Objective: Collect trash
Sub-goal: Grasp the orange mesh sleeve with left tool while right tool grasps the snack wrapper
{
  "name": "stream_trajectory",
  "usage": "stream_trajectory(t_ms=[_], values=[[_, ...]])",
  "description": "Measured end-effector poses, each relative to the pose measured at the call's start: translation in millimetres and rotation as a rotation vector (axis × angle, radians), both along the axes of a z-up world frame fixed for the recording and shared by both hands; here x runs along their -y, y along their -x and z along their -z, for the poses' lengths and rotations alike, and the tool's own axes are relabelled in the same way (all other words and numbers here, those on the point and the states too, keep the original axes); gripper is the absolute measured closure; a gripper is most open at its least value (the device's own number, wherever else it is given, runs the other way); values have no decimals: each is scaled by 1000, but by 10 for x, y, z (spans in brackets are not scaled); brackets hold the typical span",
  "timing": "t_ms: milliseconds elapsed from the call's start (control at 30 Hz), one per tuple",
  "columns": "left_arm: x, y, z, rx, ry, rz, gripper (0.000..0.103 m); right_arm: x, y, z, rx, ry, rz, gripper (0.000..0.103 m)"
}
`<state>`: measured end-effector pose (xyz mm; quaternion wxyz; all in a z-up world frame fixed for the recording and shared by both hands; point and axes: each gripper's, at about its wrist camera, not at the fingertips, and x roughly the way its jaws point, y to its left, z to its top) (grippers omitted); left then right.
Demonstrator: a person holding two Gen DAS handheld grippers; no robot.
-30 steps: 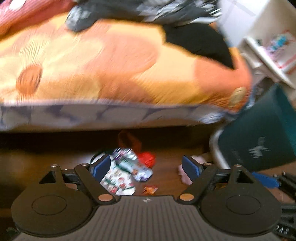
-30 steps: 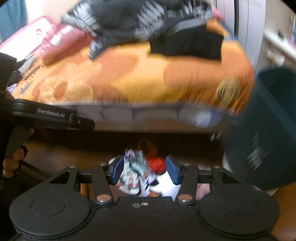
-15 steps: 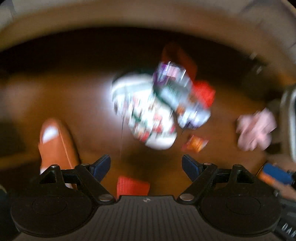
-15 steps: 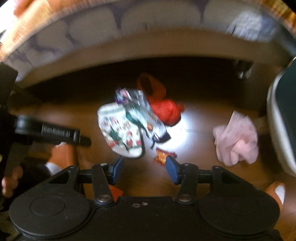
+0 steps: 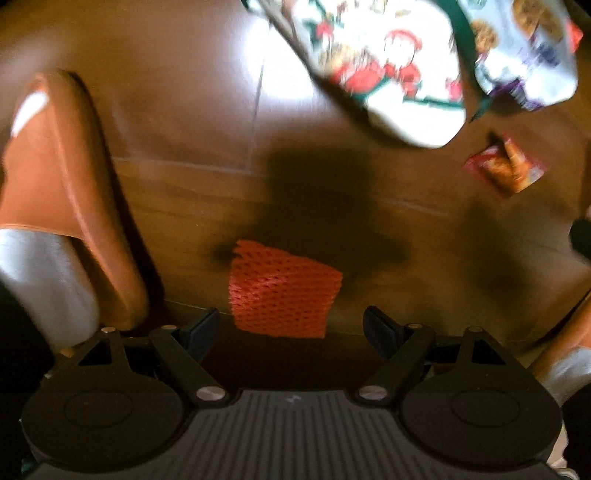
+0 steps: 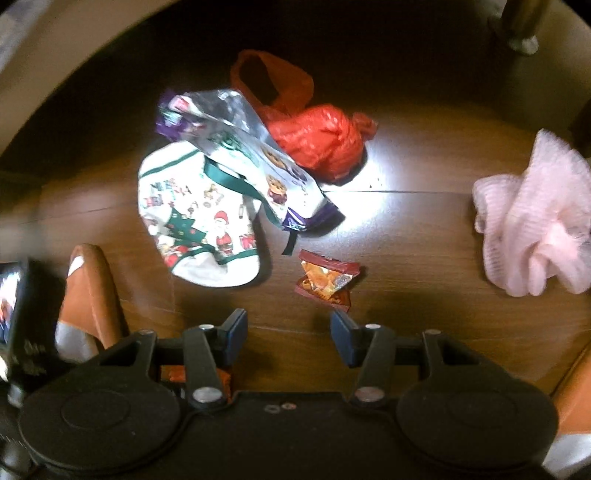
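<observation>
Trash lies on a brown wooden floor. An orange foam net (image 5: 282,291) lies just ahead of my left gripper (image 5: 291,328), which is open and empty above it. My right gripper (image 6: 288,330) is open and empty, just short of a small red snack wrapper (image 6: 327,278), which also shows in the left wrist view (image 5: 504,168). Farther on lie a white Christmas-print bag (image 6: 195,218), a silver and purple cookie pouch (image 6: 255,155) and a red plastic bag (image 6: 317,138). A crumpled pink cloth (image 6: 532,218) lies at the right.
An orange slipper on a grey-socked foot (image 5: 62,195) stands at the left of the floor; it also shows in the right wrist view (image 6: 92,295). Another slipper (image 6: 572,391) is at the right edge. A bed's underside (image 6: 74,44) and a metal leg (image 6: 519,26) lie beyond.
Both grippers have tilted down from the bed towards the floor and dropped closer to the trash. The orange foam net has come into view between the left fingers.
</observation>
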<state>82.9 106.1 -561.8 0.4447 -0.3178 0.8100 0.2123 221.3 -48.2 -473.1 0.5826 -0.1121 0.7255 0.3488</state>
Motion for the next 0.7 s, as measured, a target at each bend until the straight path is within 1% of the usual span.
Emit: stream_trajectory(t_ms=[67, 233, 467, 567, 600, 633, 667, 700], values=[[64, 46, 164, -27, 24, 18, 19, -34, -12, 118, -8, 13, 7, 53], [127, 180, 457, -85, 55, 6, 19, -98, -38, 370, -35, 36, 31, 53], [172, 285, 671, -107, 79, 1, 19, -161, -74, 604, -43, 64, 89, 53], [180, 323, 704, -104, 77, -7, 20, -195, -63, 680, -45, 79, 70, 53], [182, 329, 709, -100, 75, -4, 24, -203, -55, 695, -39, 85, 63, 53], [155, 338, 703, -96, 79, -4, 33, -206, -54, 707, -34, 87, 60, 53], [137, 348, 705, -95, 86, -5, 38, -216, -47, 727, -33, 86, 63, 53], [147, 358, 713, -95, 91, -4, 47, -214, -49, 737, -34, 86, 65, 54]])
